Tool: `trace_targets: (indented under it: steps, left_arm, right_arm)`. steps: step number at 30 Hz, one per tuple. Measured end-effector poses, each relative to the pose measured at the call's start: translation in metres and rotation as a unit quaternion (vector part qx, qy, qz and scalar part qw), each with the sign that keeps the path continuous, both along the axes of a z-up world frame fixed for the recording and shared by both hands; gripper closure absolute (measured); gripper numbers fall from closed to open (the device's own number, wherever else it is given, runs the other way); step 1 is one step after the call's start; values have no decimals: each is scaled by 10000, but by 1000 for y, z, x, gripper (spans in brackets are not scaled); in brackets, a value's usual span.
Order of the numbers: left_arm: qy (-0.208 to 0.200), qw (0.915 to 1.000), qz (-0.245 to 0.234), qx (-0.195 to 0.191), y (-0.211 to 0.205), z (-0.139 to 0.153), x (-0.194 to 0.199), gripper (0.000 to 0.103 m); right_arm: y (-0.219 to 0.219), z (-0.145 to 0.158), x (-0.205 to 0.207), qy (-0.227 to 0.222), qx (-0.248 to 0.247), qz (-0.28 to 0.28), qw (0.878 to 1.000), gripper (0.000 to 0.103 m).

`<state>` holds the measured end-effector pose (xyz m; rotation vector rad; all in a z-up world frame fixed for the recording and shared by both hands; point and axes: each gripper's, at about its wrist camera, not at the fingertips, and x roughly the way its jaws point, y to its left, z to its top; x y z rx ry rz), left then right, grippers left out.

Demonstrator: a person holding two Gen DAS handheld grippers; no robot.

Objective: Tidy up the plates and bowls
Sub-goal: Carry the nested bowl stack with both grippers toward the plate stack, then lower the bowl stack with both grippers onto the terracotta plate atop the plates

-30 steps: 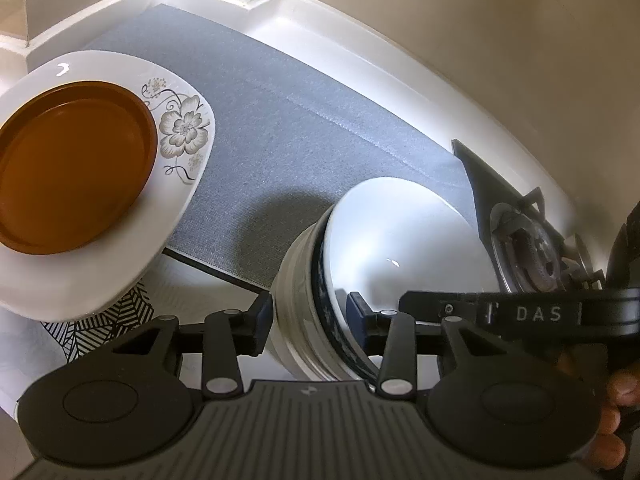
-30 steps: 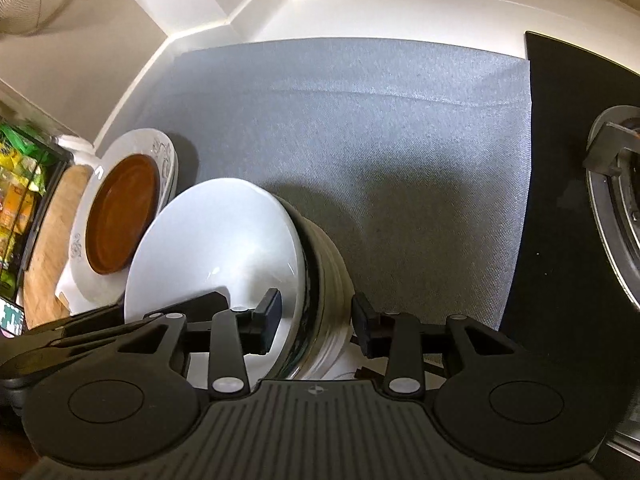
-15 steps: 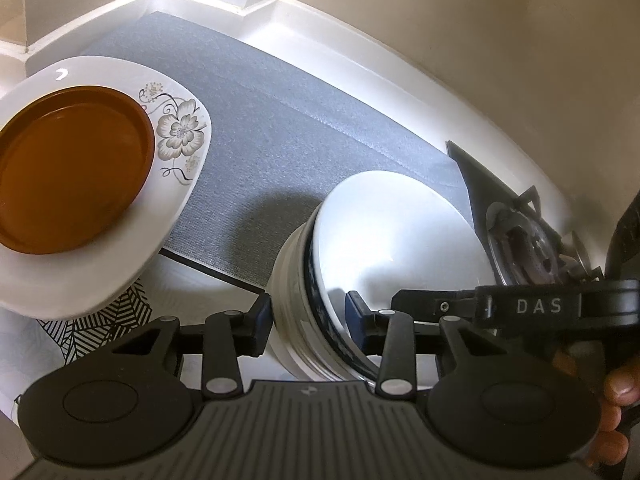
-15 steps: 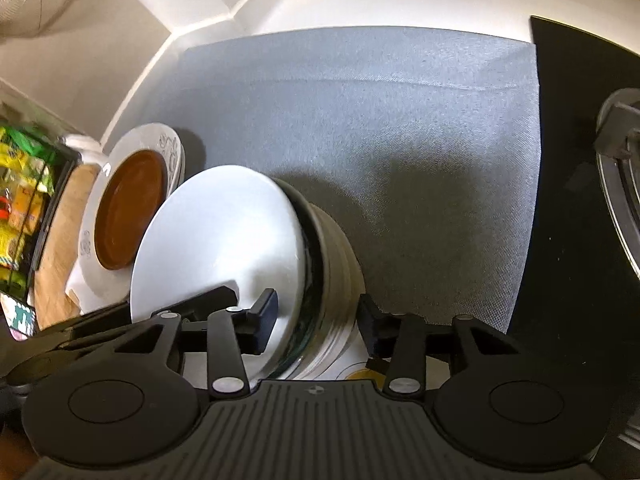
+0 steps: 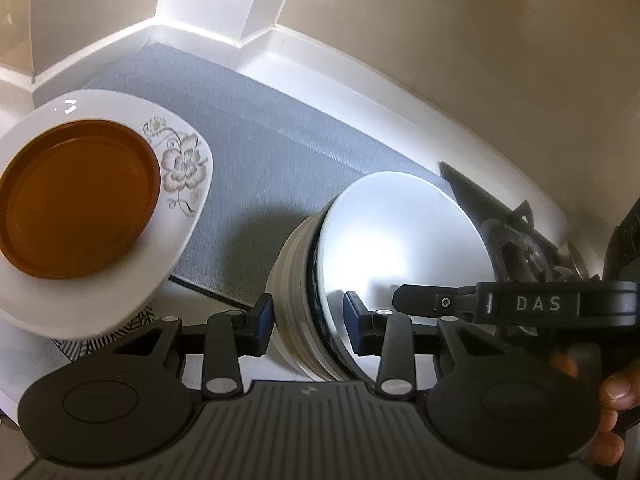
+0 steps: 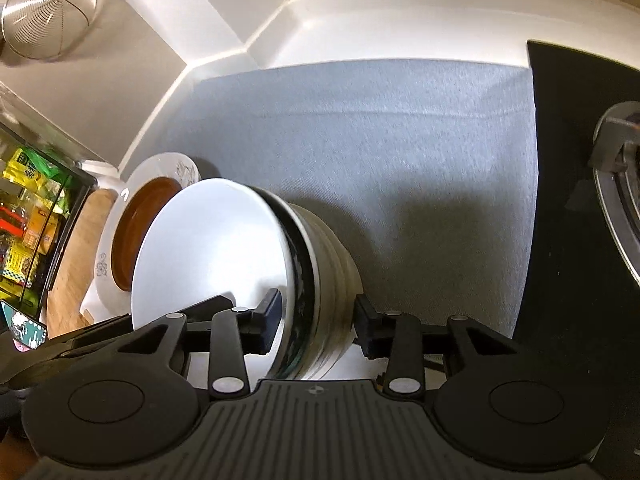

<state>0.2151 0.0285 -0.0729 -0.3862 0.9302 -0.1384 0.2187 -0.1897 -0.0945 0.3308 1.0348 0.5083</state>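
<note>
We hold the stack of bowls (image 5: 384, 256) tilted between both grippers, left gripper (image 5: 308, 320) and right gripper (image 6: 318, 320), jaws clamping opposite rims above the grey mat (image 6: 400, 140).

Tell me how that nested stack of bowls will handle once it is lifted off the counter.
The stack of bowls holds several bowls, so it is probably heavy for its size. The glazed surfaces look glossy, so likely slippery against the fingers. It looks ceramic and is tilted between the left gripper and right gripper, so bowls may slide apart and chip.
</note>
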Motion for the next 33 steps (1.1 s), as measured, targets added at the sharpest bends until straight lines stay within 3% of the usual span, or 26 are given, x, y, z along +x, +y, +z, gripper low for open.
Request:
trace_targets:
  steps: [10, 17, 25, 33]
  left_arm:
    - [-332, 9994, -26, 26, 19, 24, 8, 62]
    - [-505, 9987, 29, 74, 56, 43, 17, 62]
    - [-473, 9982, 308, 175, 127, 50, 21, 62]
    - [-142, 9985, 525, 115, 193, 28, 30, 61]
  right_arm:
    - [10, 27, 6, -322, -16, -53, 9995, 62]
    - [37, 51, 15, -504, 32, -83, 9987, 62]
    - [105, 68, 28, -608, 112, 114, 9980, 62]
    - [193, 58, 45, -404, 32, 412, 9983, 62]
